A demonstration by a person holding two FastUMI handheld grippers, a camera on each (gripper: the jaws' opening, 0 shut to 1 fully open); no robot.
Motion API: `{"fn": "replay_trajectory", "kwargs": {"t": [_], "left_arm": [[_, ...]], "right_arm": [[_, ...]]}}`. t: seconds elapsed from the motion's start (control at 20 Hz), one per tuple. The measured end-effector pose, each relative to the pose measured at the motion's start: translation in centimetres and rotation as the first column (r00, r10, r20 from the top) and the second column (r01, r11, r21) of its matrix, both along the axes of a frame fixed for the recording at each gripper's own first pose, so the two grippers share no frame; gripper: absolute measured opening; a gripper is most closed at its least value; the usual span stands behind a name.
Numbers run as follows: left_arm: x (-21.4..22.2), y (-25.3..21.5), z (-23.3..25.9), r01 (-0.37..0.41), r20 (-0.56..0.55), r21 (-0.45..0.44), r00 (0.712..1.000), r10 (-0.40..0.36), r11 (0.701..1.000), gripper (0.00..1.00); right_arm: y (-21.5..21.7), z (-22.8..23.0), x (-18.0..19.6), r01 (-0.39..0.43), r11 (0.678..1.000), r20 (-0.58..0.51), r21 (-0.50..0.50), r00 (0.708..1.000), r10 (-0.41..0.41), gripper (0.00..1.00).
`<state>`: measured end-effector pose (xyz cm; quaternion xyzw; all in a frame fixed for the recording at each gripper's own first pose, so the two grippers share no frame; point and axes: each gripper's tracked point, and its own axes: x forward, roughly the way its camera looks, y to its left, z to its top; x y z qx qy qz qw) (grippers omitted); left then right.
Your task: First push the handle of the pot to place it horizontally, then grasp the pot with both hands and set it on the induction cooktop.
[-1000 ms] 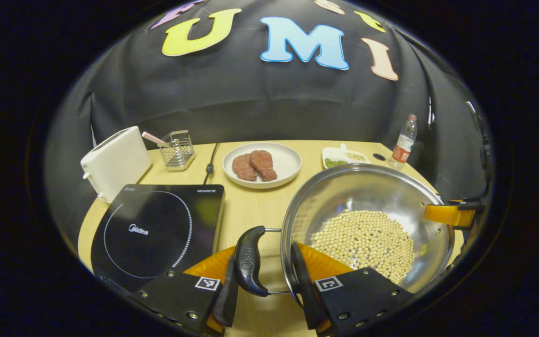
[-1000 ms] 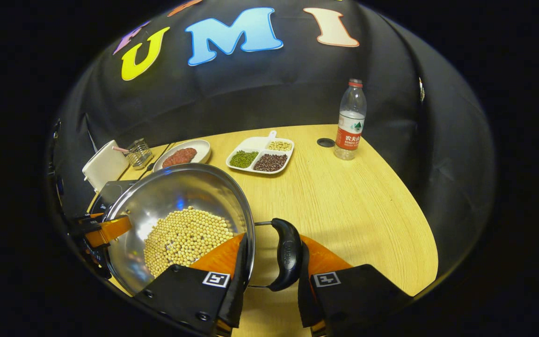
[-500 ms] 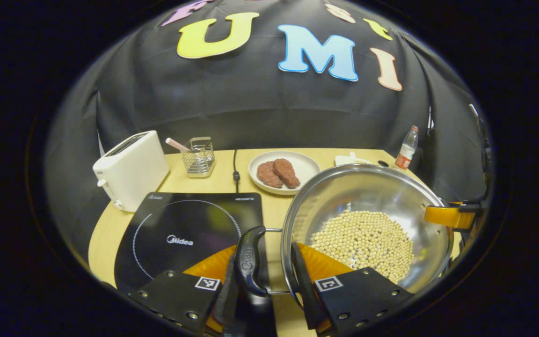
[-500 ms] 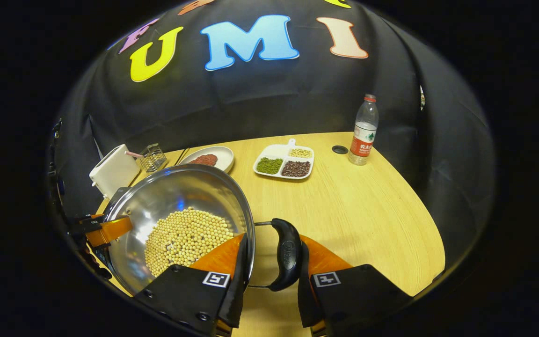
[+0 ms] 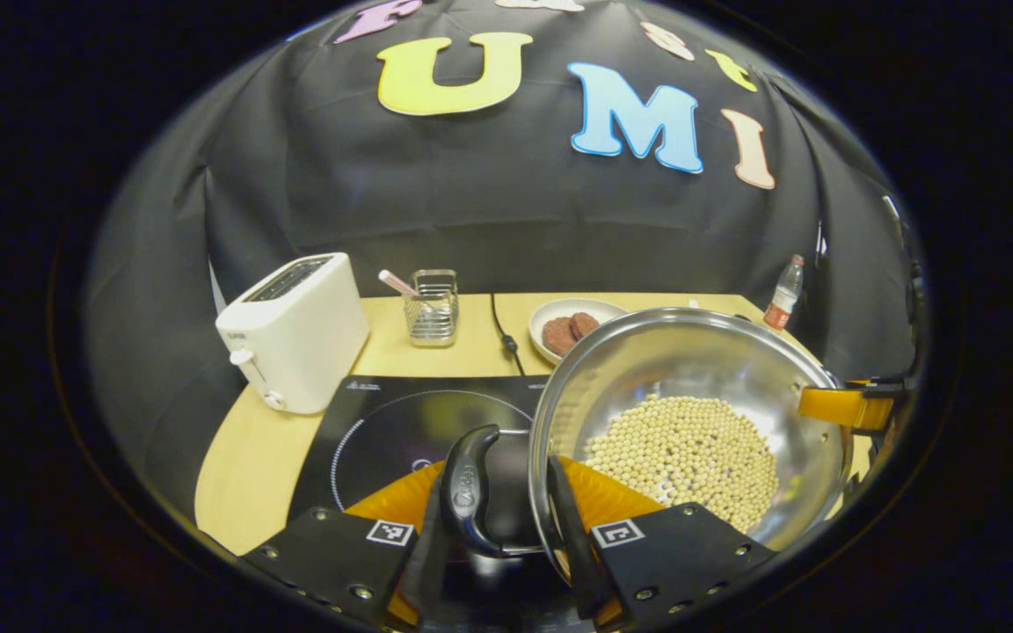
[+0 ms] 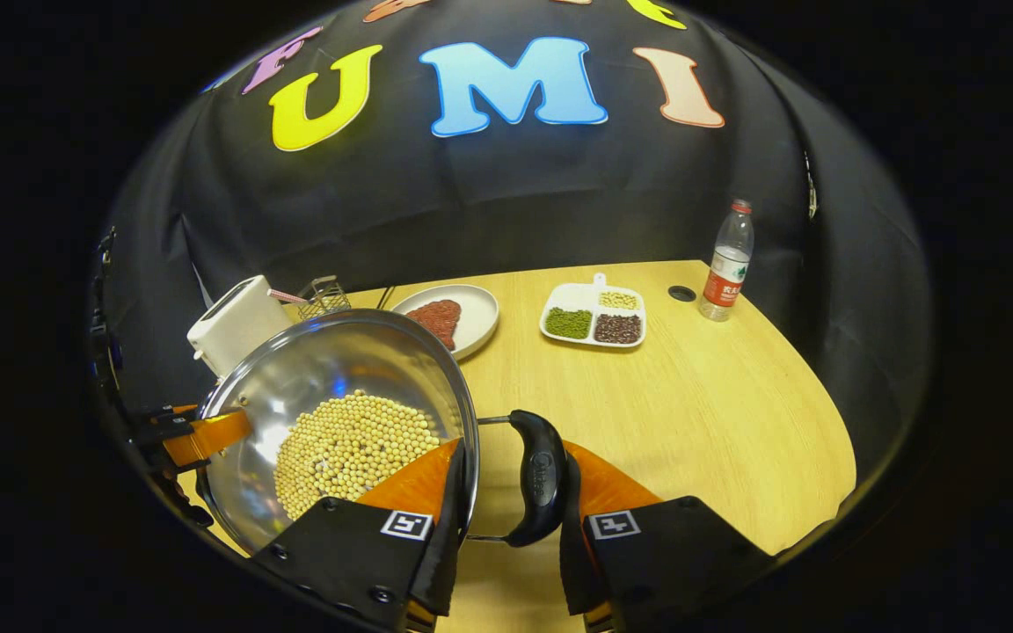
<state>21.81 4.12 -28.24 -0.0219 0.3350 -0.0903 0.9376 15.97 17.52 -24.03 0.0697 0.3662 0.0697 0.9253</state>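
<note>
Across the lower half of both views lies the wooden table (image 6: 700,413), the largest item in the scene. In the left gripper view, the induction cooktop (image 5: 383,422) occupies the lower centre, with its front edge hidden behind the gripper. The pot (image 5: 691,378), a steel bowl-shaped vessel holding pale beans (image 5: 687,457), fills the lower right of that view; its left rim overlaps the cooktop's right portion in the picture. Whether the pot base touches the cooktop cannot be told. In the right gripper view the pot (image 6: 322,369) sits at lower left.

The white toaster (image 5: 295,330) stands at centre left, behind the cooktop. A white plate (image 6: 471,308) with reddish meat pieces sits at mid-table, and a divided tray (image 6: 594,321) of green, dark and pale beans lies to its right. A water bottle (image 6: 726,264) stands at the upper right table edge. A wire holder (image 5: 433,308) stands right of the toaster.

The left gripper (image 5: 502,519) pinches the pot's left-side black handle (image 5: 467,492) and rim between its two fingers. The right gripper (image 6: 506,492) likewise clamps the pot's other black handle (image 6: 540,475) and the adjacent rim. Both handles lie horizontally.
</note>
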Motion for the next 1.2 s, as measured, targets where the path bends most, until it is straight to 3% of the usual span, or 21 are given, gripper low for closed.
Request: {"fn": "replay_trajectory", "kwargs": {"t": [0.35, 0.4, 0.55, 0.6, 0.85, 1.2], "left_arm": [[1.2, 5.8, -0.2, -0.013, -0.001, 0.008, 1.000, 0.013, 1.000, 0.58], [1.5, 6.7, -0.2, -0.013, 0.000, 0.013, 1.000, 0.013, 1.000, 0.58], [2.3, 9.2, -0.5, -0.019, 0.000, 0.020, 1.000, 0.019, 1.000, 0.58], [2.5, 10.0, -0.7, -0.022, 0.000, 0.020, 1.000, 0.022, 1.000, 0.58], [3.6, 13.6, -1.6, -0.030, -0.002, 0.026, 1.000, 0.030, 0.999, 0.55], [5.5, 17.2, -2.9, -0.041, -0.009, 0.033, 0.999, 0.042, 0.999, 0.58]], "right_arm": [[5.6, 0.7, 0.7, -0.014, 1.000, 0.003, 0.014, 1.000, 0.014, 0.50], [6.5, 0.7, 0.8, -0.018, 1.000, 0.001, 0.016, 1.000, 0.018, 0.46], [8.5, 0.6, 1.1, -0.024, 0.999, 0.000, 0.021, 1.000, 0.024, 0.50], [9.4, 0.7, 1.4, -0.026, 0.999, 0.000, 0.021, 1.000, 0.026, 0.46], [12.9, 0.3, 2.1, -0.033, 0.999, -0.008, 0.027, 0.999, 0.033, 0.50], [16.5, -0.5, 3.2, -0.037, 0.999, -0.017, 0.040, 0.999, 0.038, 0.46]]}}
